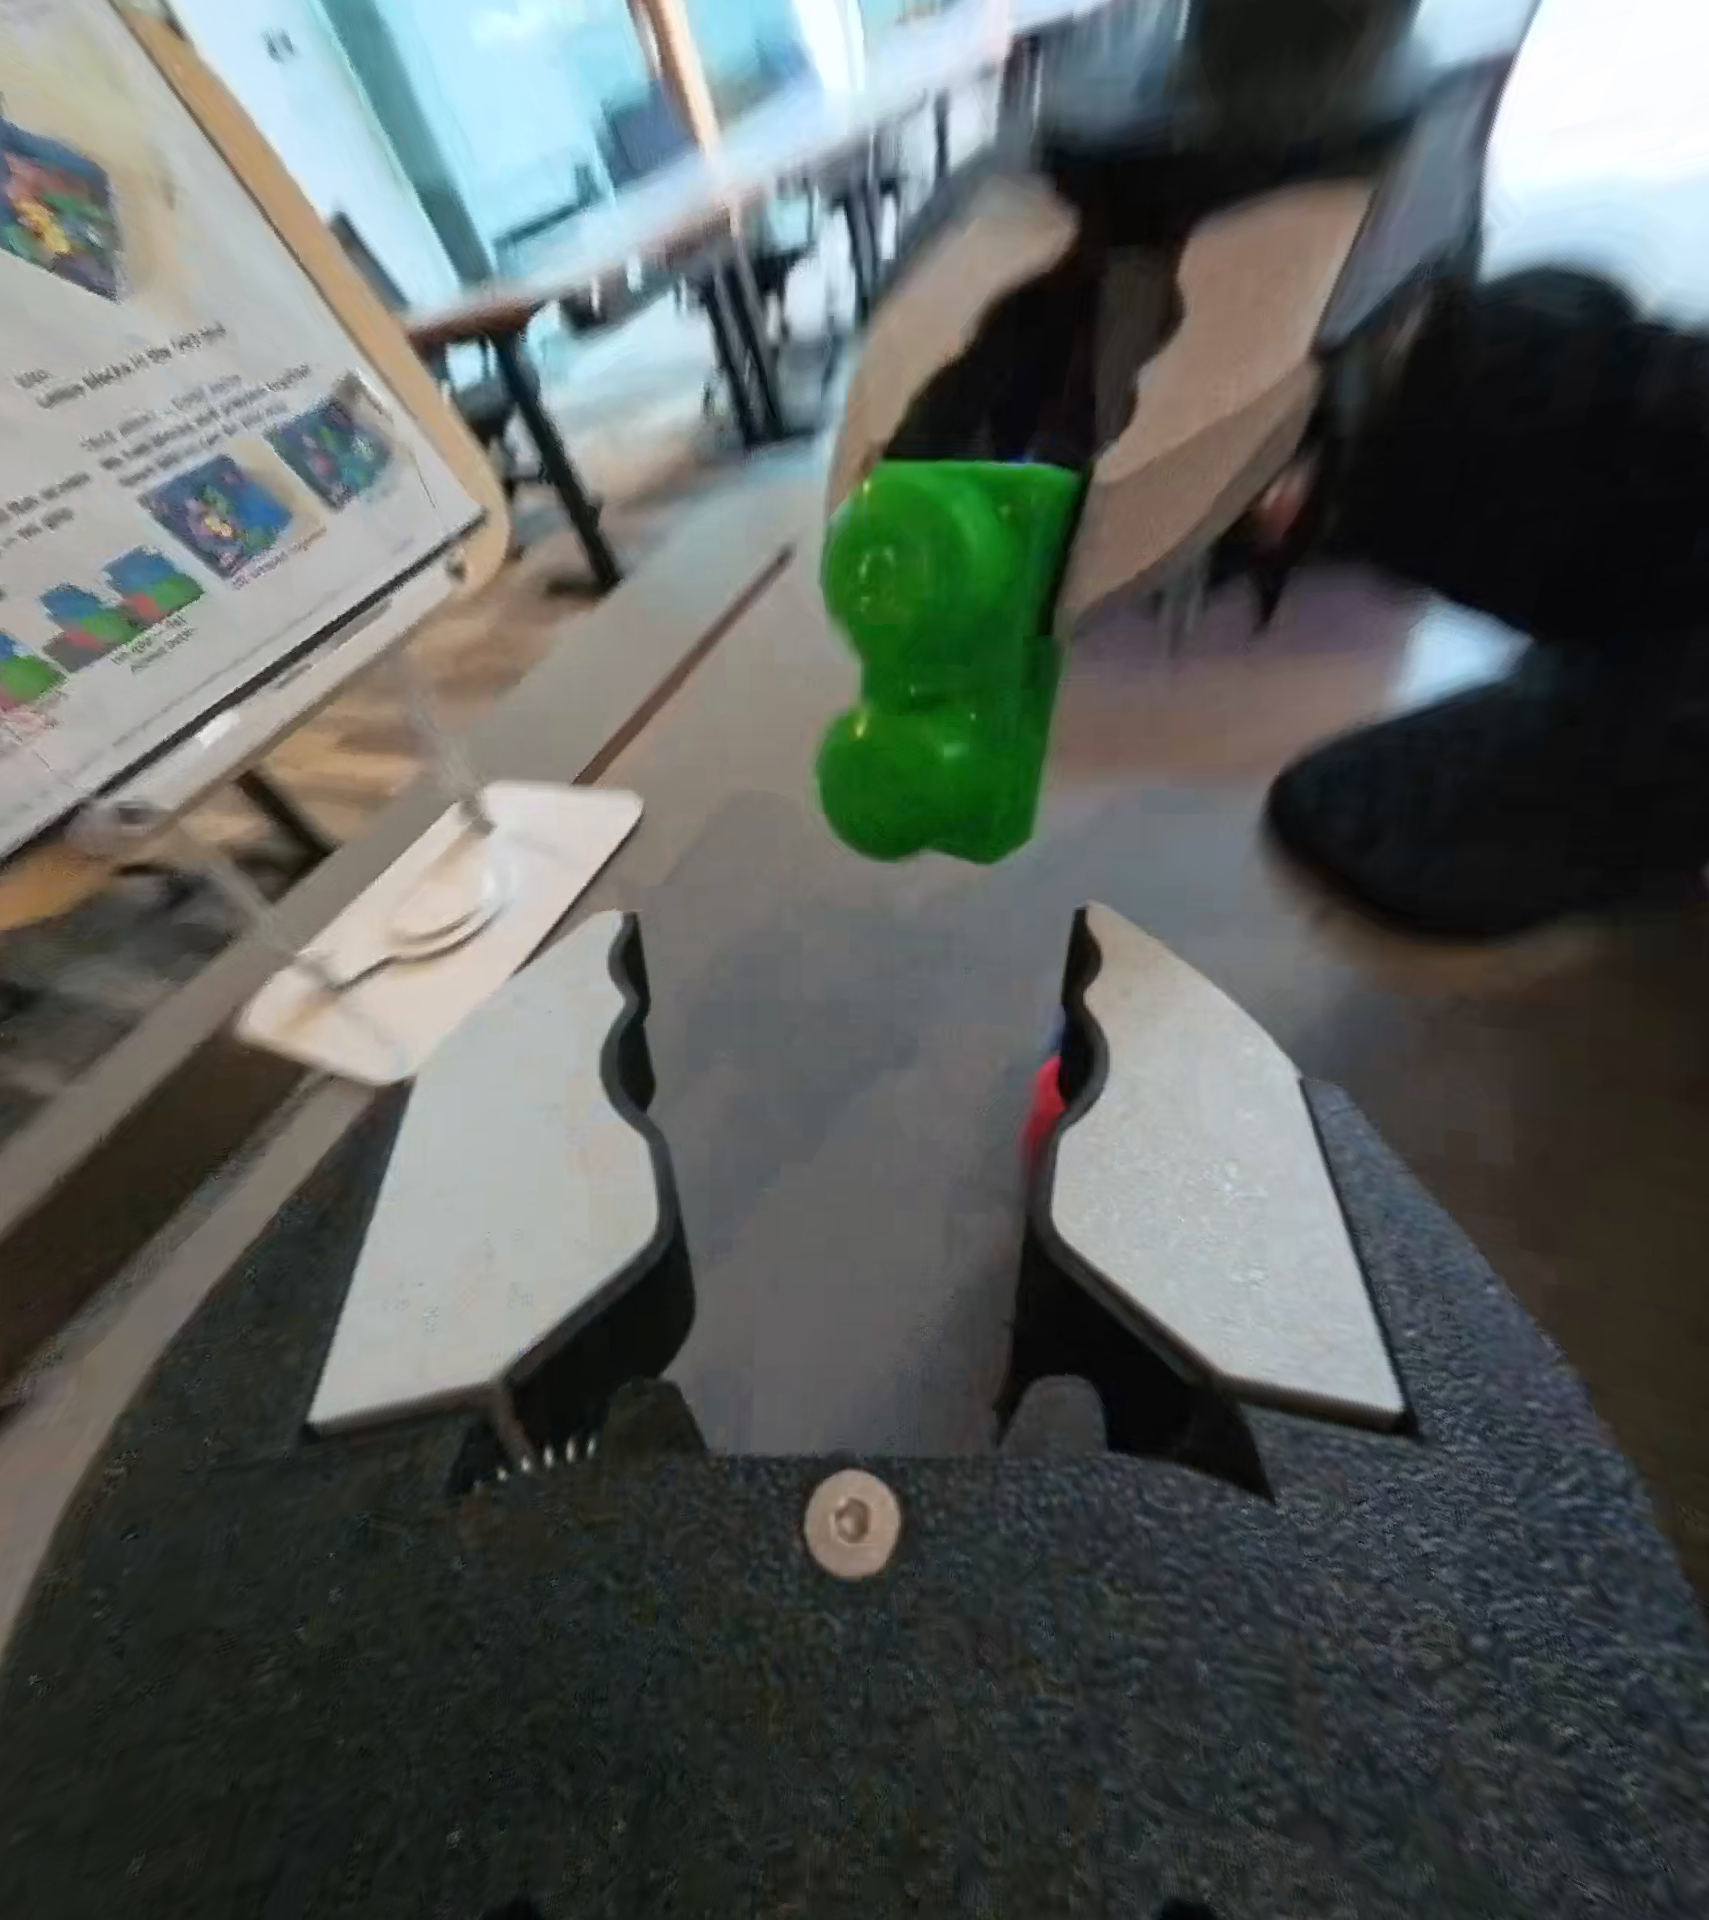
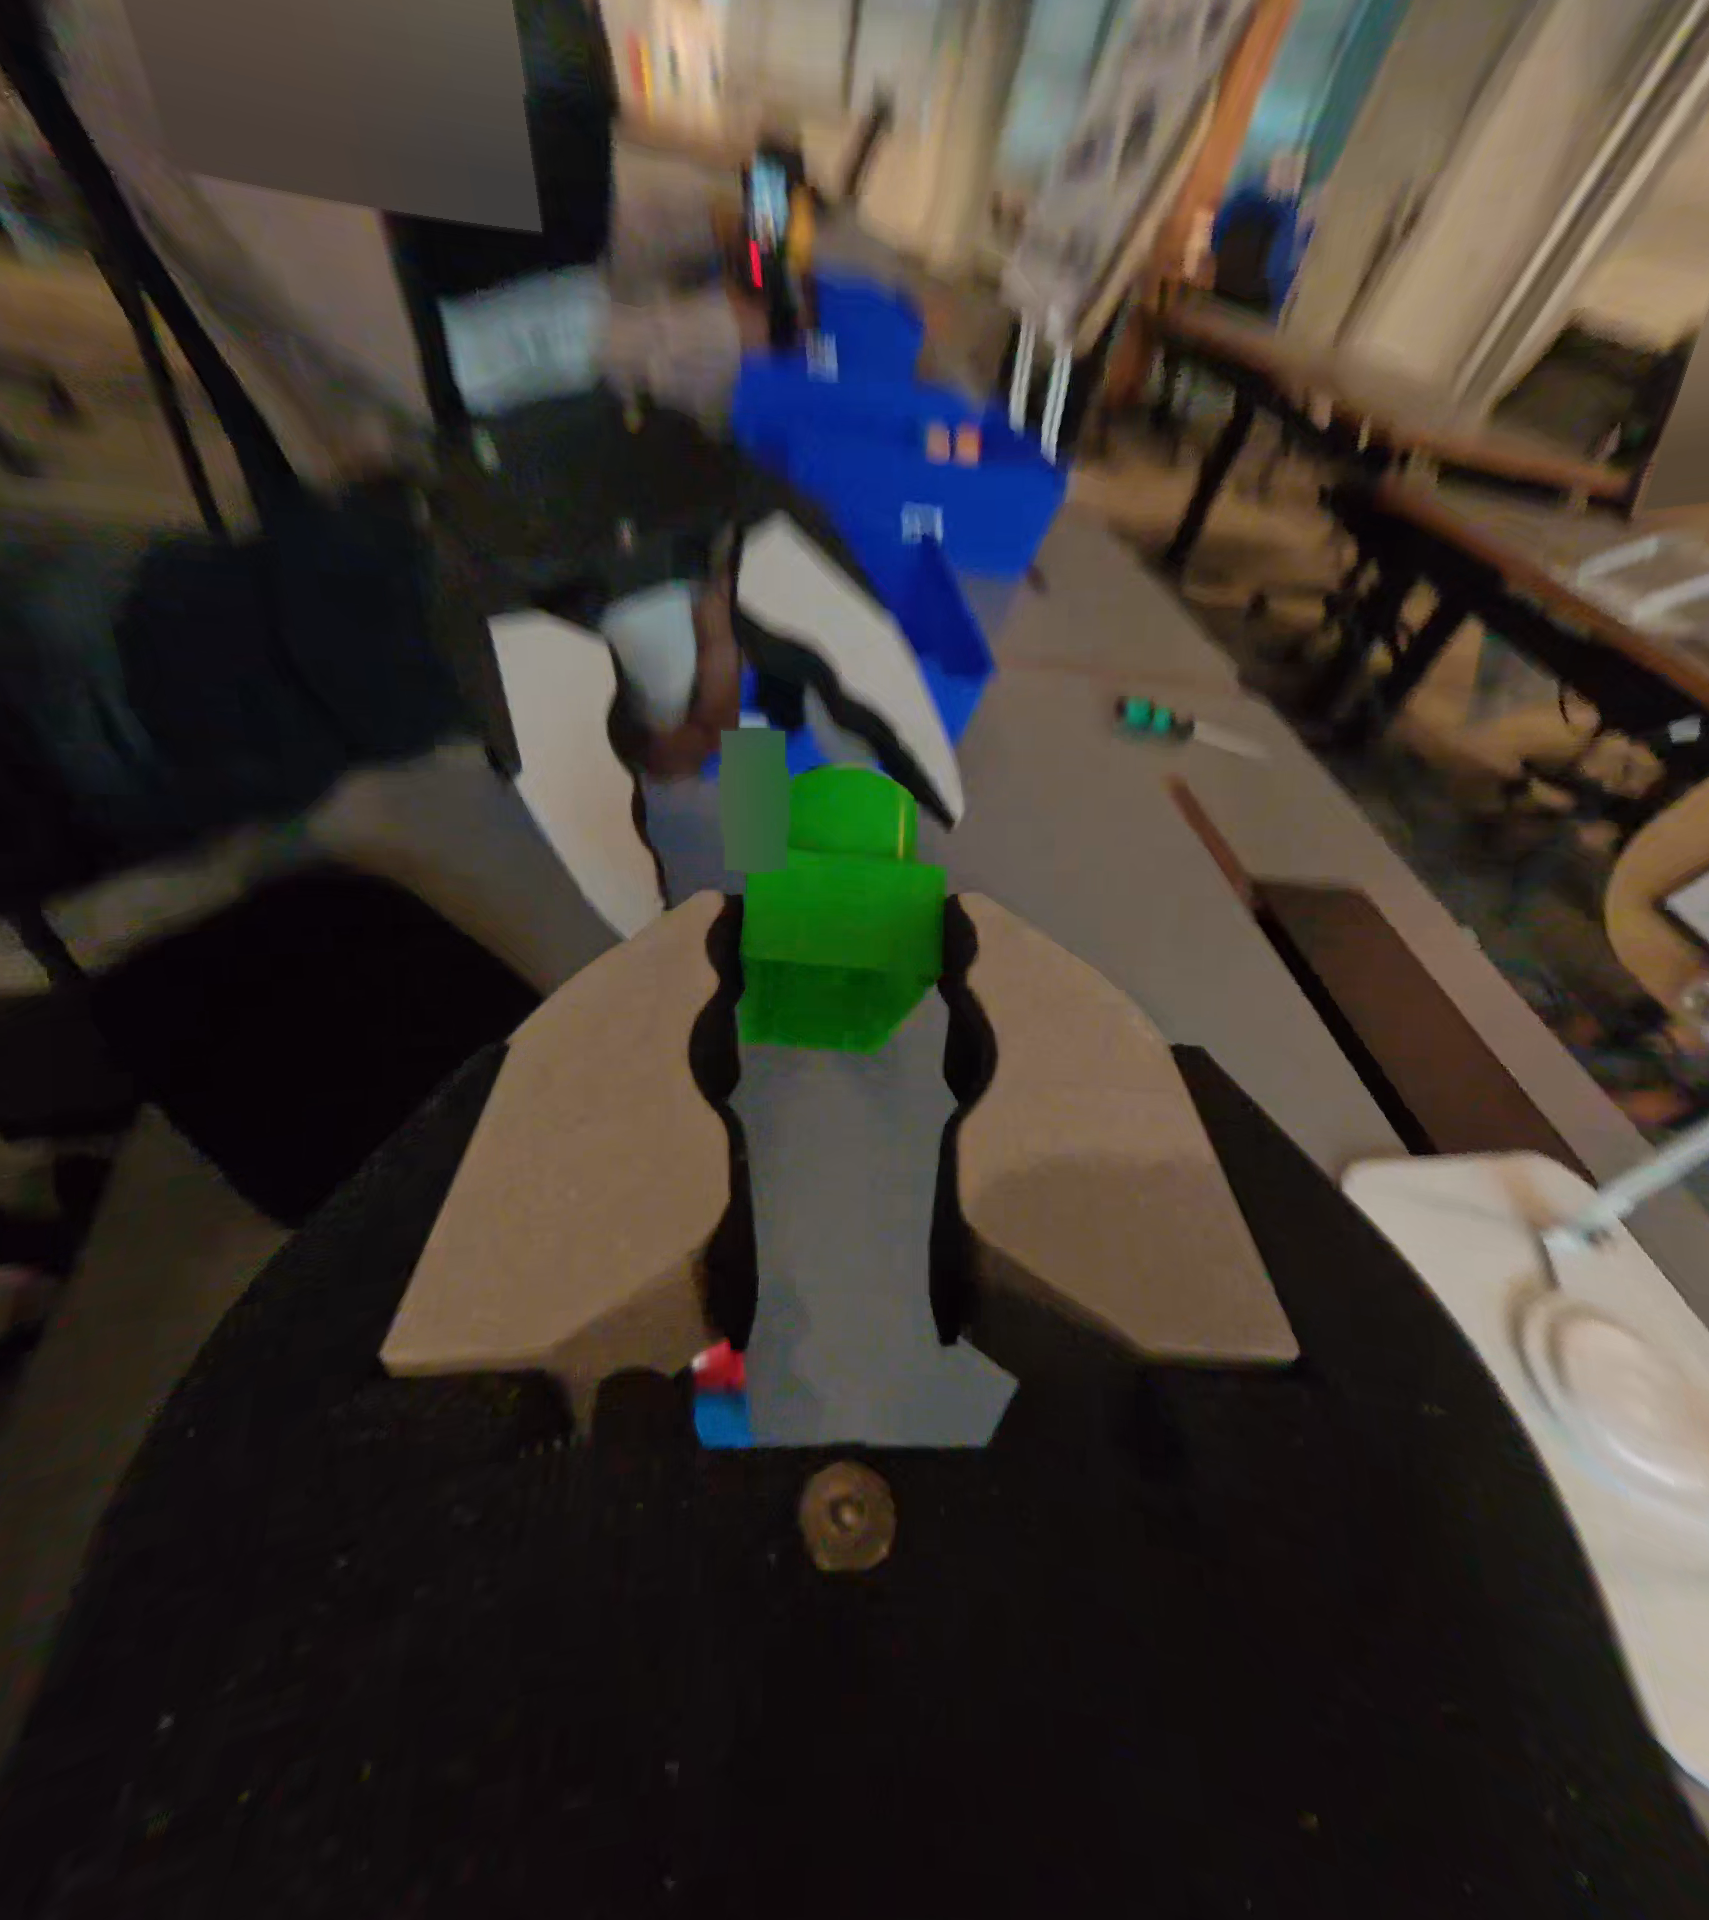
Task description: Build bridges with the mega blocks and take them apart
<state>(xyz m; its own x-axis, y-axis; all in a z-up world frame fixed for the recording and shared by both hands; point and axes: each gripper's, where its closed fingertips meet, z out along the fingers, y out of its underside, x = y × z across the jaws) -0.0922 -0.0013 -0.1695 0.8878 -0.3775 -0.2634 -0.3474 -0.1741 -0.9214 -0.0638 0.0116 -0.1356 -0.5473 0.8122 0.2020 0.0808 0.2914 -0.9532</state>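
My right gripper (image 2: pixel 839 914) is shut on a green mega block (image 2: pixel 834 935) and holds it in the air above the grey table. In the left wrist view the green block (image 1: pixel 933 665) hangs studs toward me from the right gripper (image 1: pixel 964 540). My left gripper (image 1: pixel 855 925) is open and empty, its fingertips just short of the block. Its fingers (image 2: pixel 860 665) show beyond the block in the right wrist view. A bit of a red and blue block (image 2: pixel 720 1392) lies on the table below, also seen by my left gripper's right finger (image 1: pixel 1042 1101).
An instruction sheet on a stand (image 1: pixel 133 416) is at the left, with a white flat pad and cable (image 1: pixel 434 925) next to it, also seen in the right wrist view (image 2: pixel 1608 1403). Blue bins (image 2: pixel 881 447) stand farther along the table. A person's dark sleeve (image 1: pixel 1556 623) is at the right. Across from one pair of fingers to the other is roughly 5 cm.
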